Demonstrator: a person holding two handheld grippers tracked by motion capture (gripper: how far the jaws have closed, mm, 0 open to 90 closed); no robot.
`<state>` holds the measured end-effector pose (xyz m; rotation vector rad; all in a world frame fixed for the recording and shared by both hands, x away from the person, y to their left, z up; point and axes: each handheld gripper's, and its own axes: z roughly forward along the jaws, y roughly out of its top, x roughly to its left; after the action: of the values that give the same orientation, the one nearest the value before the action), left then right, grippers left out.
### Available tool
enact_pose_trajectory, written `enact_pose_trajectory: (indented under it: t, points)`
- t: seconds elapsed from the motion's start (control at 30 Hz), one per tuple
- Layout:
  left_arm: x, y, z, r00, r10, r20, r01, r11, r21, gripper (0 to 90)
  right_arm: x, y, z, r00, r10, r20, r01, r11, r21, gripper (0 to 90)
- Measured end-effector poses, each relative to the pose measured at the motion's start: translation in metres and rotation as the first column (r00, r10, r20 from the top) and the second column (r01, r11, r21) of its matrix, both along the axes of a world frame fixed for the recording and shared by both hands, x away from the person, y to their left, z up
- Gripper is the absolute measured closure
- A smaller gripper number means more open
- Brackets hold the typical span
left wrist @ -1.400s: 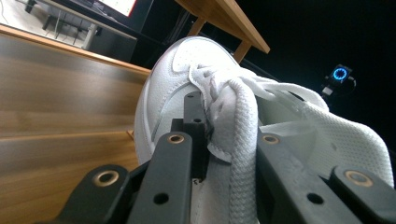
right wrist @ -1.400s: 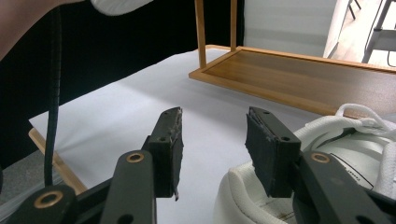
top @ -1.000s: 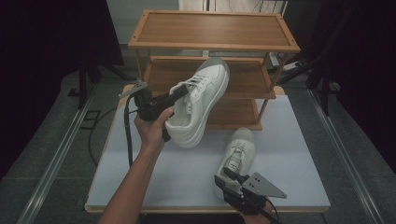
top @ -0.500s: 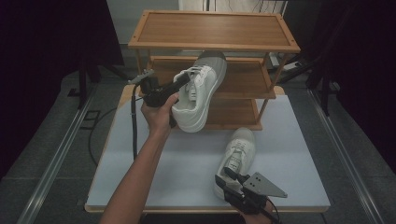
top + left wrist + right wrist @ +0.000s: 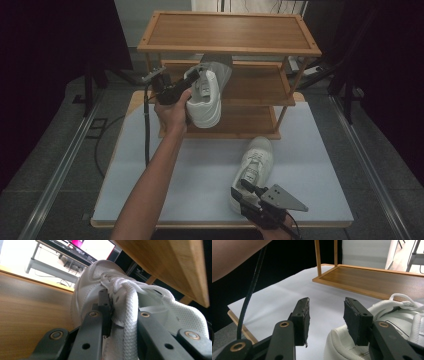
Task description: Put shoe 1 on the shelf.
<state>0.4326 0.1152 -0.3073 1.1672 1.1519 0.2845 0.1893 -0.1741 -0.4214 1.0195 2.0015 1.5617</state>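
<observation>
Right tool [image 5: 248,192] sits at the worktop's [image 5: 320,165] near edge with jaws spread and holding nothing, its tips at the heel of the second sneaker [image 5: 255,165], which lies with its toe pointing away toward the rack [image 5: 230,47]. Farther off, the left tool [image 5: 192,85] is pinching the laces and tongue of the raised sneaker [image 5: 207,97], whose toe points into the middle shelf [image 5: 255,87], under the top board.

I see one white lace-up leather sneaker [image 5: 206,95] lifted off the bench, tilted, its toe pushed in between the top and middle boards of the three-tier wooden shoe rack [image 5: 230,47]. The second white sneaker [image 5: 254,167] lies flat on the white bench [image 5: 200,175], near right, toe pointing far.
</observation>
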Motion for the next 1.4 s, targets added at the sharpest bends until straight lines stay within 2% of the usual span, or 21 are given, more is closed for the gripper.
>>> enact_pose_trajectory:
  t: [0.43,0.6,0.7,0.83,0.93,0.97,1.07,1.2,1.33,1.37,1.4]
  points:
    - [0.02,-0.006,0.0,0.9975,0.071,-0.006,-0.07,0.9972,0.026,80.8,0.0,-0.002,0.0,1.0,-0.003,0.0,0.003,1.0,0.008,55.3]
    - [0.027,-0.008,0.002,0.9953,0.097,-0.004,-0.097,0.9952,0.014,80.6,-0.002,0.002,0.0,1.0,0.006,0.005,-0.006,1.0,-0.005,55.3]
    - [0.032,-0.009,0.002,0.9936,0.113,-0.001,-0.113,0.993,0.034,80.2,-0.003,0.003,0.002,0.9999,0.005,0.013,-0.005,1.0,-0.004,55.3]
    - [0.039,-0.01,-0.001,0.9906,0.136,-0.015,-0.136,0.9906,0.018,79.9,-0.003,0.003,0.003,0.9998,0.009,0.017,-0.009,0.9999,-0.006,55.2]
    - [0.043,-0.008,-0.005,0.9893,0.144,-0.025,-0.143,0.9894,0.023,79.3,-0.003,0.002,0.002,0.9998,0.007,0.017,-0.007,1.0,-0.007,55.2]
    - [0.043,-0.009,-0.004,0.9902,0.136,-0.03,-0.136,0.9907,0.007,79.3,-0.003,0.002,0.002,0.9999,0.007,0.013,-0.007,1.0,-0.003,55.2]
    - [0.047,-0.009,-0.006,0.9942,0.104,-0.029,-0.104,0.9946,-0.008,76.2,-0.001,0.0,0.002,1.0,0.001,0.007,-0.001,1.0,0.0,55.2]
    - [0.049,-0.011,-0.006,0.995,0.094,-0.033,-0.094,0.9956,-0.001,71.7,-0.001,0.0,0.002,1.0,0.001,0.009,-0.001,1.0,-0.002,55.1]
    - [0.052,-0.012,-0.006,0.9964,0.074,-0.04,-0.075,0.9968,-0.026,67.1,-0.002,0.002,0.002,0.9999,0.005,0.011,-0.005,1.0,-0.003,55.1]
    - [0.054,-0.015,-0.005,0.9955,0.085,-0.043,-0.088,0.9927,-0.082,62.2,-0.002,0.003,0.002,0.9999,0.009,0.01,-0.009,0.9999,-0.006,55.1]
    - [0.055,-0.013,-0.006,0.9973,0.066,-0.034,-0.069,0.992,-0.106,59.1,-0.002,0.003,0.001,0.9999,0.008,0.01,-0.008,1.0,-0.006,55.1]
